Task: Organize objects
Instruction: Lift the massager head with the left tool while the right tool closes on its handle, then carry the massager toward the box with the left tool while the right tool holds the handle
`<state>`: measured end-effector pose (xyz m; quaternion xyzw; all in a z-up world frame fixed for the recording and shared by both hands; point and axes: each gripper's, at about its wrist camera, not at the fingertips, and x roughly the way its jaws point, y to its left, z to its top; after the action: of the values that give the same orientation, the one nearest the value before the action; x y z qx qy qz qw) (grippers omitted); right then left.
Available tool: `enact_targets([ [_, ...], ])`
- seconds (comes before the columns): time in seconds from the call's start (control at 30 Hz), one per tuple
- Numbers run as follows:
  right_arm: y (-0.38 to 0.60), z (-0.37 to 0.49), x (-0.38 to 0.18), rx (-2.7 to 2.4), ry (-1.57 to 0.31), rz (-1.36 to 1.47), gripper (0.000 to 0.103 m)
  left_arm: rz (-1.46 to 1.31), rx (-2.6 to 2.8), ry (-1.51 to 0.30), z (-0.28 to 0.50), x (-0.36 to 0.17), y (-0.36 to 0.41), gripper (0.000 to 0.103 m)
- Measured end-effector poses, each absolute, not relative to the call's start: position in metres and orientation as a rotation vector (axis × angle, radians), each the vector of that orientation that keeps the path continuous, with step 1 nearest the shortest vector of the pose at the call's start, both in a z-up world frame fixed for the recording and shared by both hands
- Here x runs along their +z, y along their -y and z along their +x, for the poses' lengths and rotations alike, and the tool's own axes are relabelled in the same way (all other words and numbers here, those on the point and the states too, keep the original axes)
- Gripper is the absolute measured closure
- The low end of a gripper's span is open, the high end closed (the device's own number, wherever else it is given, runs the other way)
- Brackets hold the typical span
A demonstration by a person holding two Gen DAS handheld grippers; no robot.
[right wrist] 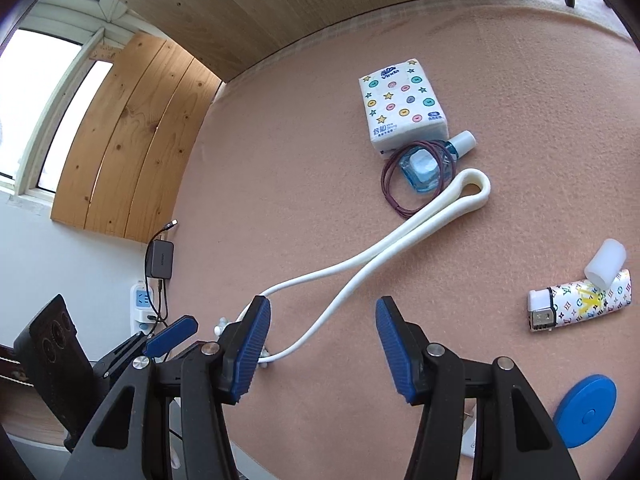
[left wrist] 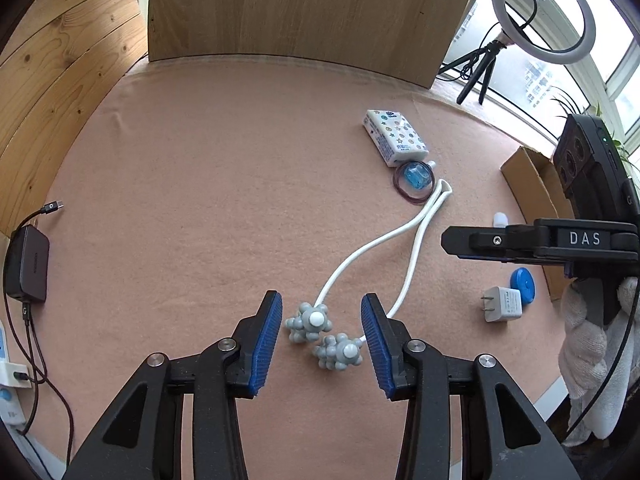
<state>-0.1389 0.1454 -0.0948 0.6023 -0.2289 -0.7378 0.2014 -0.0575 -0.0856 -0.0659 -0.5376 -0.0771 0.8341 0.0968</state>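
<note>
The left gripper (left wrist: 322,340), fingers apart and empty, hovers nearest the white looped massager's grey knobbed balls (left wrist: 324,334), its handle stretching away.

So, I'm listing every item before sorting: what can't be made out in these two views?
- Cardboard box, left wrist view: the right gripper covers its inside.
- White wall plug, right wrist view: mostly behind the right gripper's arm.
- White neck massager's grey knobbed balls: in the right wrist view a blue finger pad hides them.
- Patterned lighter: in the left wrist view, hidden behind the right gripper.
</note>
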Motion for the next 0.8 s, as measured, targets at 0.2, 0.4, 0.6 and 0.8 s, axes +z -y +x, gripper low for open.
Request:
enact_targets([
  [0.2,-0.137,-0.12,-0.108,-2.029,0.696,1.695,0.067,-1.652,2.368,0.147,-0.081,-0.085,0.076,0.079],
  [0.4,-0.111,-0.114,-0.123,-1.971,0.687,1.724,0.079,-1.678,2.29,0.171,-0.083,-0.095,0.071,0.091],
  [0.6,-0.112,-0.112,-0.125,-1.975,0.686,1.724,0.091,-1.686,2.217,0.315,-0.073,-0.102,0.069,0.092],
  [0.8,-0.13,-0.105,-0.123,-2.022,0.675,1.711,0.097,-1.668,2.16,0.333,-0.055,-0.105,0.04,0.092],
])
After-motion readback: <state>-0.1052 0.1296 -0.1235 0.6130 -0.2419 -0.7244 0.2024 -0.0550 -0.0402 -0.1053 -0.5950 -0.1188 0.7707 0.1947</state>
